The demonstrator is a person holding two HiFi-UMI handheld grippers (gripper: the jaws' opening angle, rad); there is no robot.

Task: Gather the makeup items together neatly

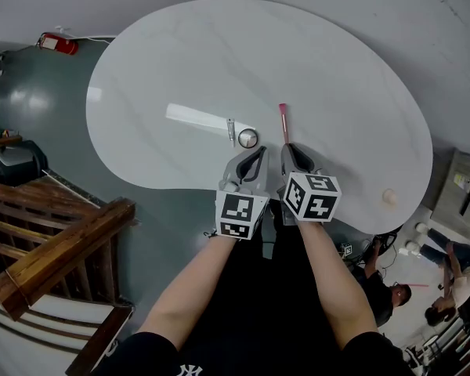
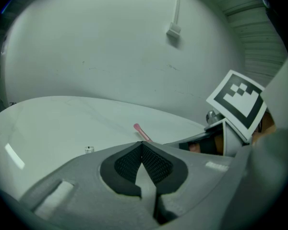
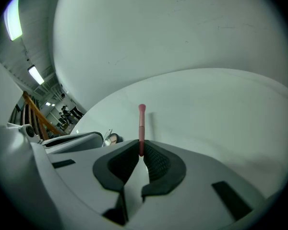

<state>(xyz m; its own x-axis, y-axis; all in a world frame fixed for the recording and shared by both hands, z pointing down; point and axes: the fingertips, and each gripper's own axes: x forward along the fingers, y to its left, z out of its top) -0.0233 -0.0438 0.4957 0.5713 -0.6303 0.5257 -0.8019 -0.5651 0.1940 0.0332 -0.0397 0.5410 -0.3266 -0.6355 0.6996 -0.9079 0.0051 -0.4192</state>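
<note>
The makeup items are spread over the white tabletop (image 1: 180,61), and both tools work near its front edge, where several pieces lie close together. A round silver compact (image 1: 248,138) sits there with a small metal piece (image 1: 230,127) just beside it on the left. A pale round item (image 1: 389,197) lies well apart near the right-hand edge, and judging by the task it will need fetching too.

The right tool (image 3: 142,150) is clenched on the near end of a pink brush (image 1: 283,122). Its pads pinch the handle at their tips, and the rest of the brush sticks straight out ahead, away from the person, with its tip farthest off. Held by one end like this, the brush can probably be steered and laid in line with the other pieces. It is just to the right of the compact, near it but not touching. A faint shadow runs beside the brush on the tabletop, but it is not clear whether the brush rests on the surface or is slightly raised.

The left tool (image 2: 142,146) sits close beside the right one, just short of the compact. Its jaws are pressed together with nothing between them, so it carries nothing. From there it looks placed to nudge or steady the compact.
</note>
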